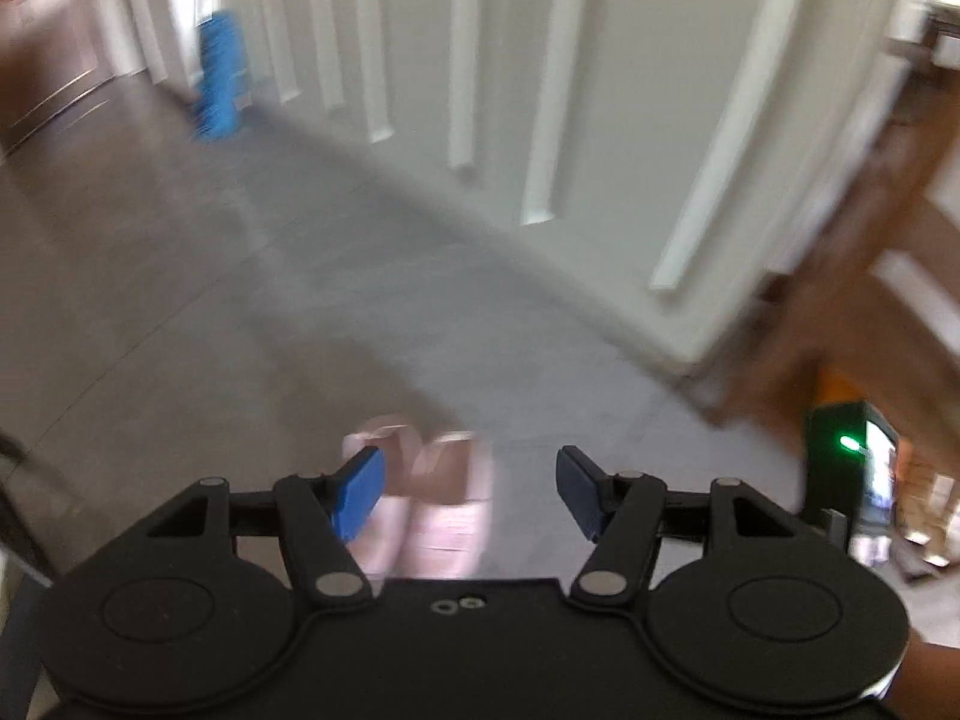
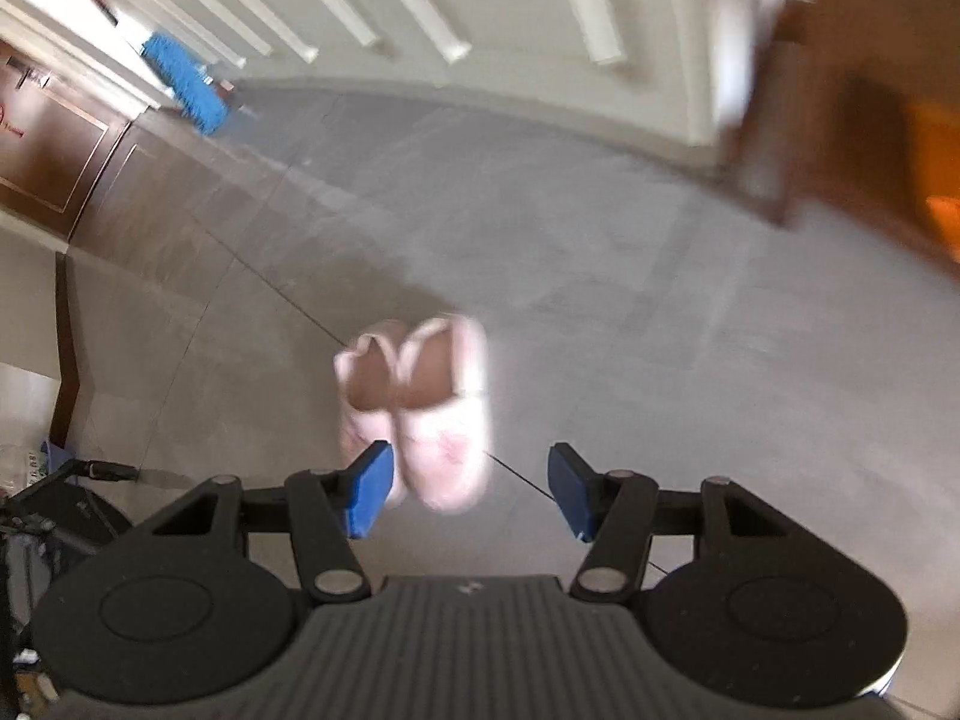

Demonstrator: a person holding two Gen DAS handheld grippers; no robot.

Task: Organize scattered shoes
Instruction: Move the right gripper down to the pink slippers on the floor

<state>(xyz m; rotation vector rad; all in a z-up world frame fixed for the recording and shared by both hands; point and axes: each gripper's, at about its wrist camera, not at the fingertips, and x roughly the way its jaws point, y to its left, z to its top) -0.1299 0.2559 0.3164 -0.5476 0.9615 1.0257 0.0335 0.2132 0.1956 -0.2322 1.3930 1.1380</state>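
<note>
Pair of pink slippers [image 2: 414,408] sits side by side on the grey floor [image 2: 660,330], touching, openings facing away from the cameras, white slatted wall [image 2: 510,6] beyond. Both views blurred. Right gripper [image 2: 468,489] hovers above the slippers, jaws parted, nothing held. Left gripper [image 1: 468,492] also apart and empty, slippers showing between its fingers. Judgement: approach step; best to slow down, centre one slipper's rim between the pads before closing.
</note>
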